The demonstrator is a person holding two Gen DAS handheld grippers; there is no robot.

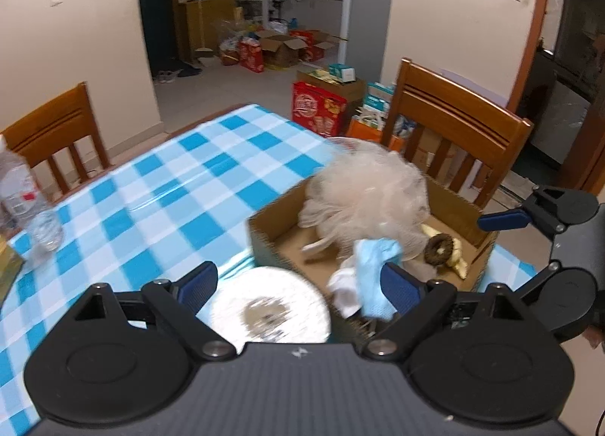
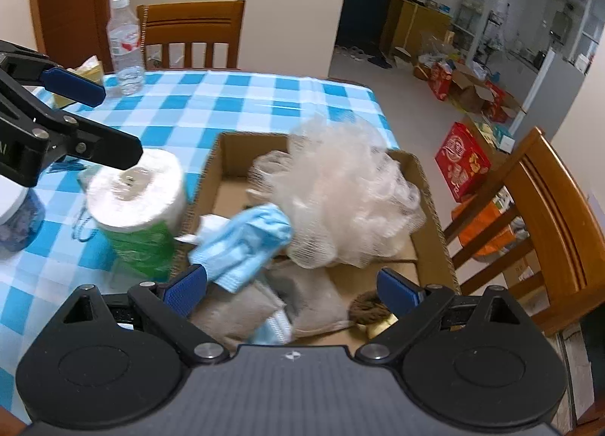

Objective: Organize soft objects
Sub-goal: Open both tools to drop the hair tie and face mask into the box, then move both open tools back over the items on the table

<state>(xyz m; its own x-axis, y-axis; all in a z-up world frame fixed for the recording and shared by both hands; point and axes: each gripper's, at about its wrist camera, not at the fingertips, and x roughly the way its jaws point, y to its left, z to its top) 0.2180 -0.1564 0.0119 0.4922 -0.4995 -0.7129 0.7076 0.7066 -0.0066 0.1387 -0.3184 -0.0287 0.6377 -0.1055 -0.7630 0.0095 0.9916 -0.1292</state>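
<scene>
A: Where's the soft stuff?
B: In the cardboard box (image 2: 427, 186) on the checked worktop (image 2: 242, 103): mesh bath puff (image 2: 340, 190) at twelve o'clock, blue mask (image 2: 245, 243) at nine, grey pouch (image 2: 302, 300) at six.
A: The jaws?
B: Left gripper (image 1: 298, 281) and right gripper (image 2: 293, 286) both spread wide, gripping nothing. Paper roll (image 2: 140, 190) just outside the box.

**Two wrist cameras over one box**

Each fisheye looks forward and steeply down along its own tongs, close above the bench (image 1: 159, 186). Both views share the cardboard box (image 2: 431, 209), toilet roll (image 1: 268, 307) and checked cloth, from left and right.
</scene>
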